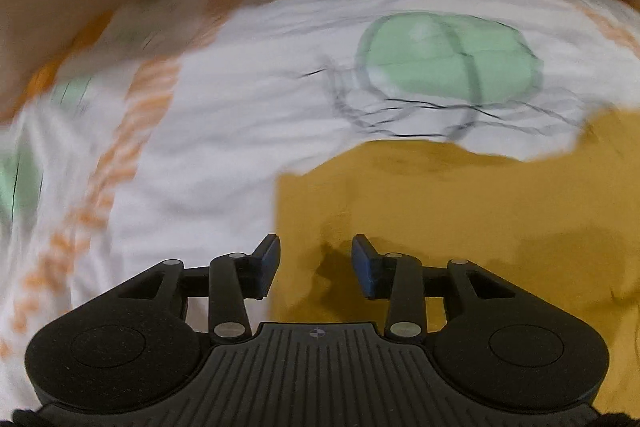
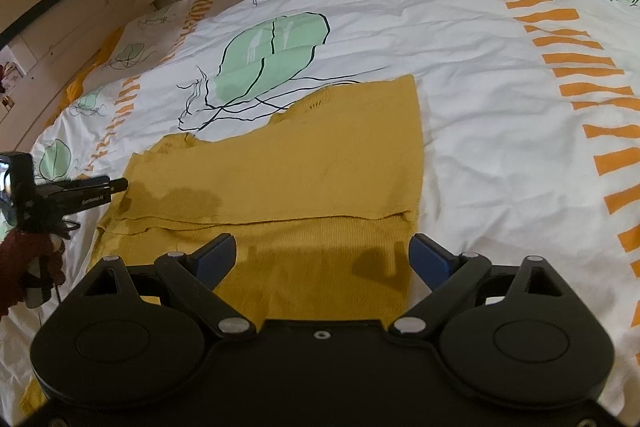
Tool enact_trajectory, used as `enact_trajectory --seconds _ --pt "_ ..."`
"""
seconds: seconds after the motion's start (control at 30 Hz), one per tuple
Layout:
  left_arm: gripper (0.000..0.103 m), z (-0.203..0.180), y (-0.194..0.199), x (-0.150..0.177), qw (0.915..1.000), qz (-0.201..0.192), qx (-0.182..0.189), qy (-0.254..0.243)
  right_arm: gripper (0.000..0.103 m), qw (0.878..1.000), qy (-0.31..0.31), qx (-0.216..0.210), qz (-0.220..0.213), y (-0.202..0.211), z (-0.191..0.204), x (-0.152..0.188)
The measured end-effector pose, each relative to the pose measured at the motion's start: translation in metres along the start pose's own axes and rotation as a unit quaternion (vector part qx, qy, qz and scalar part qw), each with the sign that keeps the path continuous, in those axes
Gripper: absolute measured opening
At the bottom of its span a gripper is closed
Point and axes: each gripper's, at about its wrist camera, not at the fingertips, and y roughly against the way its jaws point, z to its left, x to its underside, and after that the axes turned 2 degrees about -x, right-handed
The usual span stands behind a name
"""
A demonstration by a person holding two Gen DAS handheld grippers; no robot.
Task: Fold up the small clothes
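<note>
Currently saw left gripper [image 1: 316,265] jaws apart, nothing between, over the left edge of the mustard garment [image 2: 304,163] lying flat on the printed bedsheet [image 2: 460,39]; right gripper [image 2: 322,259] spread wide, empty, above its near folded hem.

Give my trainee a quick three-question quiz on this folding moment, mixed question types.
1. True or false: the right gripper is shut on the yellow garment.
2. Multiple choice: where does the left gripper sit in the right wrist view? A) over the garment's right edge B) at the garment's left edge C) above the green leaf print
3. Fill in: the garment lies on a white bedcover printed with green leaves and ____ stripes.

Key: 1. False; its jaws stand wide open, with nothing pressed between the pads. 2. B. 3. orange.
</note>
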Motion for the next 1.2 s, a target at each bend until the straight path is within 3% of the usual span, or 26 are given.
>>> enact_trajectory --seconds 0.07,0.33,0.5,0.57,0.7,1.0,1.2 --pt "0.038 0.007 0.0 0.003 0.9998 0.004 -0.004 0.021 0.094 1.0 -0.002 0.0 -0.001 0.001 -0.002 -0.001" --pt "0.045 0.002 0.005 0.009 0.9995 -0.011 0.027 0.015 0.094 1.0 0.002 -0.003 0.006 -0.002 0.0 -0.002" --pt "0.051 0.001 -0.02 0.009 0.999 0.032 0.023 0.022 0.094 1.0 -0.001 0.0 0.008 -0.003 -0.003 -0.001" --pt "0.057 0.004 -0.022 0.01 0.9988 0.03 0.02 0.034 0.094 1.0 -0.002 0.0 0.007 -0.003 -0.003 -0.002" --pt "0.057 0.016 -0.018 0.011 0.9968 0.022 0.036 0.067 0.094 1.0 -0.002 -0.002 0.007 -0.002 -0.003 -0.002" --pt "0.062 0.016 -0.028 0.003 0.9972 0.034 0.03 0.059 0.094 1.0 0.0 -0.003 0.01 -0.004 -0.003 -0.001" --pt "0.061 0.011 -0.008 -0.006 0.999 -0.006 0.023 0.039 0.094 1.0 -0.001 -0.004 0.01 -0.004 -0.002 -0.001"
